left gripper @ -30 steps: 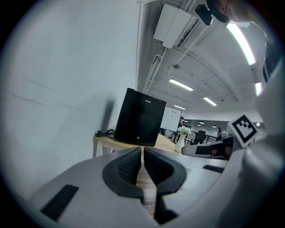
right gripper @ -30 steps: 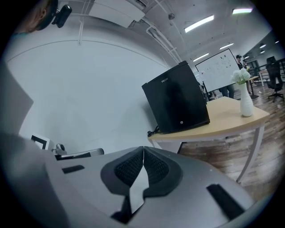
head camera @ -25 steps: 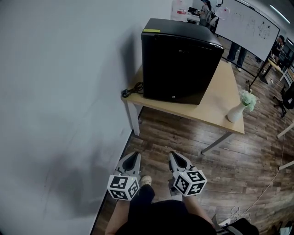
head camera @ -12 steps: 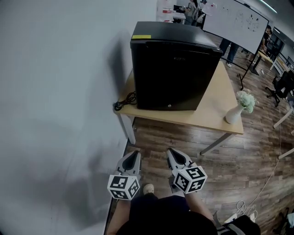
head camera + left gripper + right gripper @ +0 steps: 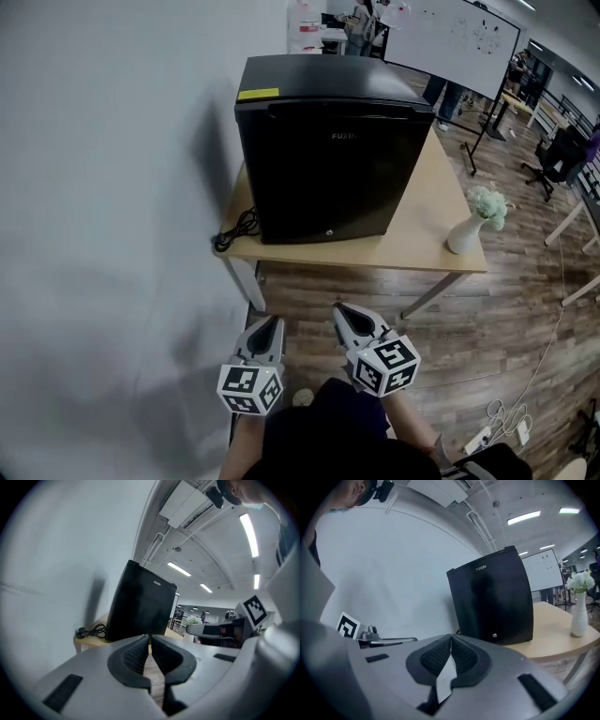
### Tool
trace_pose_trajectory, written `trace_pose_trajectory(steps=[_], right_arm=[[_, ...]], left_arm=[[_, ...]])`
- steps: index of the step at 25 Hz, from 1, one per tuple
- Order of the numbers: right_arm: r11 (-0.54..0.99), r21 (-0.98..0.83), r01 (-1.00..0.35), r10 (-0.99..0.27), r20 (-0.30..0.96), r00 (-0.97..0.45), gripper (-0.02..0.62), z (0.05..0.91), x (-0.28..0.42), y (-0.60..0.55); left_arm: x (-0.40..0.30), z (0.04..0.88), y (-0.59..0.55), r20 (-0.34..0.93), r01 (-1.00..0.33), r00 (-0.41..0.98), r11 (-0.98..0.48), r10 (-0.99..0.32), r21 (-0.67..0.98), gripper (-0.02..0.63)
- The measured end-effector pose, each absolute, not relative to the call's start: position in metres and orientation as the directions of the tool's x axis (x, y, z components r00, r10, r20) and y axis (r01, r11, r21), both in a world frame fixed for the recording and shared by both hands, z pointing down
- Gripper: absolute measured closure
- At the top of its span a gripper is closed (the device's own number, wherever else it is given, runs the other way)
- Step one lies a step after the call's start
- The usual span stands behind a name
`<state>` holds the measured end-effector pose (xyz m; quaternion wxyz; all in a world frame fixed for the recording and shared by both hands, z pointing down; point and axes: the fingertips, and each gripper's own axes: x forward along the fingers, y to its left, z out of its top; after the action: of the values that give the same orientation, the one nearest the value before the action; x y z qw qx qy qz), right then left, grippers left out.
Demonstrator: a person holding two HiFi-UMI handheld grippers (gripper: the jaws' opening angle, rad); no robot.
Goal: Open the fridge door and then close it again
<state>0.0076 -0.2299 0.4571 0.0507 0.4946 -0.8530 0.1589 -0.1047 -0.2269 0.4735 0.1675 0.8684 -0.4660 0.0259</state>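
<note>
A small black fridge (image 5: 328, 150) stands on a light wooden table (image 5: 422, 239) against the white wall, its door closed and a yellow sticker on top. It also shows as the black fridge (image 5: 140, 604) in the left gripper view and the fridge (image 5: 494, 602) in the right gripper view. My left gripper (image 5: 270, 323) and right gripper (image 5: 341, 310) are both shut and hold nothing. They hover over the floor, short of the table's front edge and well apart from the fridge.
A white vase (image 5: 469, 228) with pale flowers stands at the table's right end. A black power cord (image 5: 234, 230) lies coiled at the table's left corner. The white wall (image 5: 112, 187) runs along the left. A whiteboard (image 5: 450, 37) and people stand behind; cables (image 5: 502, 422) lie on the wooden floor.
The view has advanced toward the table: fridge and table have slid down and left and look larger. Both grippers have stayed shut, side by side, low in the picture.
</note>
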Motion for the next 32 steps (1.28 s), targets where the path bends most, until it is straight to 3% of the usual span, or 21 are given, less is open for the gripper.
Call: trace_pose_trajectory(steps=[14, 29, 30, 32], right_arm=[[0.528, -0.113, -0.841, -0.820, 0.189, -0.540, 0.604, 0.416, 0.012, -0.287], [0.618, 0.162, -0.770, -0.787, 0.133, -0.603, 0.599, 0.330, 0.014, -0.373], [0.620, 0.196, -0.760, -0.784, 0.130, -0.607, 0.579, 0.321, 0.013, -0.378], [0.619, 0.278, -0.734, -0.781, 0.128, -0.611, 0.463, 0.303, 0.010, -0.390]], left_arm=[[-0.105, 0.456, -0.273, 0.173, -0.831, 0.539, -0.486, -0.825, 0.271, 0.588], [-0.110, 0.420, -0.334, 0.122, -0.848, 0.515, -0.484, -0.848, 0.218, 0.588], [-0.110, 0.417, -0.339, 0.116, -0.848, 0.514, -0.484, -0.850, 0.214, 0.588], [-0.109, 0.411, -0.347, 0.106, -0.849, 0.514, -0.486, -0.851, 0.207, 0.588]])
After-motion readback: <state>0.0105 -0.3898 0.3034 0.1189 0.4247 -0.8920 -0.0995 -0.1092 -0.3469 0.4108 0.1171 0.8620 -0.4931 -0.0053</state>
